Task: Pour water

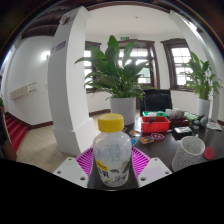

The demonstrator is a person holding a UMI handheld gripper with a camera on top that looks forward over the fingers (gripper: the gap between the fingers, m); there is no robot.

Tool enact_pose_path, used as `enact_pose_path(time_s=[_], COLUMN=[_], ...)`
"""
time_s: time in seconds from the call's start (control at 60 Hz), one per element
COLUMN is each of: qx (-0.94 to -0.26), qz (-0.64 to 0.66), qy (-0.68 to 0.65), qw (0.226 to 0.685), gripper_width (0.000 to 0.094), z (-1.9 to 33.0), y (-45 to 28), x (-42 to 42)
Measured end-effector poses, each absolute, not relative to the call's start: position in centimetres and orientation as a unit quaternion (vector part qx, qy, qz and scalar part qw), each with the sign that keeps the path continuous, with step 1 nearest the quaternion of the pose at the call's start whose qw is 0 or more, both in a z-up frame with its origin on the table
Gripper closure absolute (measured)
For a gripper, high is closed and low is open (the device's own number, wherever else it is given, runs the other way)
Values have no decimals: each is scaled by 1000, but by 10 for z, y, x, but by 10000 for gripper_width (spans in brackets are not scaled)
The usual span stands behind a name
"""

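Note:
A clear plastic bottle (112,155) with a yellow cap and a yellow-and-white label stands upright between my gripper's (112,168) two fingers. The pink pads (86,159) press against both its sides, so the fingers are shut on it. A translucent plastic cup (188,153) stands on the dark table (160,160) to the right of the bottle, beyond the right finger. The bottle's base is hidden below.
A red tray (155,124) of small items sits further back on the table. A potted plant in a white pot (123,104) stands behind the bottle, a white pillar (68,80) to its left, another plant (203,85) at the right.

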State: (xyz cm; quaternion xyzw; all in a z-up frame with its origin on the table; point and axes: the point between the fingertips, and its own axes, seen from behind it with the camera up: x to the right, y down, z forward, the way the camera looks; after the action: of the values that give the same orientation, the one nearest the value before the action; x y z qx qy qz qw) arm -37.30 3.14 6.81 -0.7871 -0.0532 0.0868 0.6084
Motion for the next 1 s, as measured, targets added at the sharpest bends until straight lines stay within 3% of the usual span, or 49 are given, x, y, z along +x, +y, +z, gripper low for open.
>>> enact_pose_path(time_s=[0.1,0.5,0.75,1.0], qx=[-793,-763,-629,-503], qz=[90,262,464,564], qy=[-46,134,360,488], qw=[600,575,509,436], gripper_width=[474,476,476,467], z=[69,93,137,144], y=[29,27,40,54], x=[-370,-331,-289,-253])
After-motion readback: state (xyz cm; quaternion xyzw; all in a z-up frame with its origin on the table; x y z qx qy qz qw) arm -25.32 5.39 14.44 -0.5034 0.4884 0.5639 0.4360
